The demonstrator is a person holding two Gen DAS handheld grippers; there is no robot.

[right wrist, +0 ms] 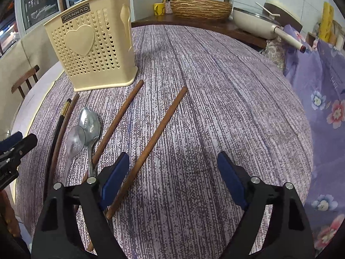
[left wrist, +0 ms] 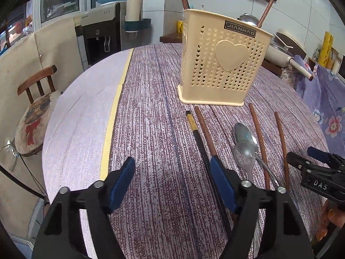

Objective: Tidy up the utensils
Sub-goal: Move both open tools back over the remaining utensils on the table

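Note:
A cream perforated utensil holder (left wrist: pixel 222 64) (right wrist: pixel 92 47) with a heart on its side stands upright on the round table, brown chopsticks poking out of its top. In front of it lie a black chopstick with a gold band (left wrist: pixel 195 131) (right wrist: pixel 59 125), three brown chopsticks (left wrist: pixel 203 129) (right wrist: pixel 159 133) and two metal spoons (left wrist: pixel 244 149) (right wrist: pixel 89 125). My left gripper (left wrist: pixel 172 172) is open above bare cloth, the black chopstick running under its right finger. Over the table my right gripper (right wrist: pixel 172 168) is open too, the rightmost brown chopstick passing by its left finger.
The table (left wrist: pixel 151 108) wears a purple speckled cloth (right wrist: pixel 215 97). A wooden chair (left wrist: pixel 36 108) stands at its left. A floral blanket (right wrist: pixel 323 108) lies at the right. A white pan (right wrist: pixel 254 23) and a woven basket (right wrist: pixel 200 6) sit on the counter behind.

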